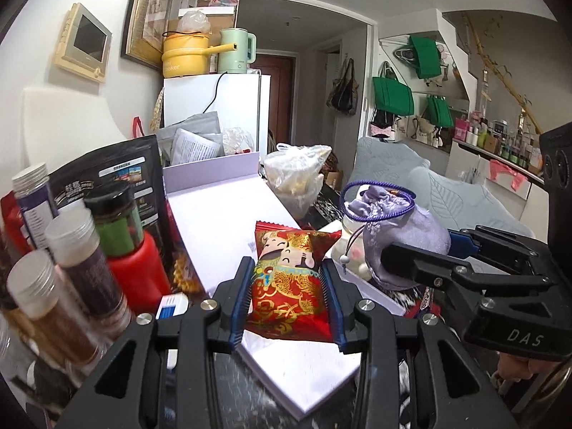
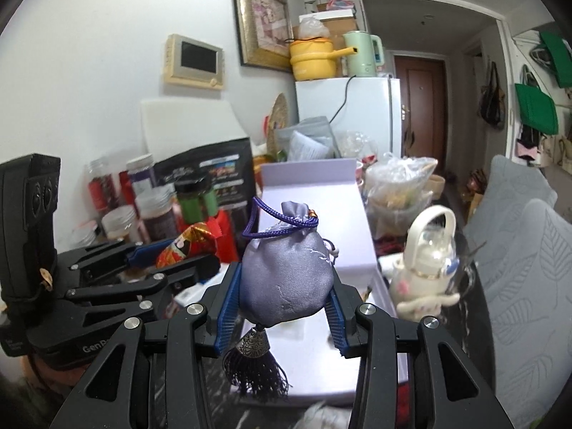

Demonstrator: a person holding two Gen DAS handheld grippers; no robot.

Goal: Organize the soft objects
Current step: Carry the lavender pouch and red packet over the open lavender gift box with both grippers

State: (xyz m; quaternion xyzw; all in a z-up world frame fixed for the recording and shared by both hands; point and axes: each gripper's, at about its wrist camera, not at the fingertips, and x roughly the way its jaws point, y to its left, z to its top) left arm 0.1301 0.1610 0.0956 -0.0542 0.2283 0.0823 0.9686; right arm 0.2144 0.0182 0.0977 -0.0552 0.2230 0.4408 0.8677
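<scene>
My left gripper (image 1: 287,279) is shut on a red and gold snack packet (image 1: 291,279) and holds it above the pale lilac box lid (image 1: 214,221). My right gripper (image 2: 282,286) is shut on a lilac satin drawstring pouch (image 2: 286,275) with a purple cord and a dark tassel (image 2: 255,375) hanging below. The pouch (image 1: 404,239) and right gripper also show at the right of the left wrist view. The packet (image 2: 189,245) and left gripper show at the left of the right wrist view. Both hover over the lilac box (image 2: 321,214).
Spice jars (image 1: 89,250), a red bottle (image 1: 136,268) and a black pouch (image 1: 107,178) crowd the left. A clear plastic bag (image 1: 296,175) sits behind the box. A white plush toy with a dome (image 2: 425,261) stands right of the box. Grey cushions (image 2: 529,250) lie at the right.
</scene>
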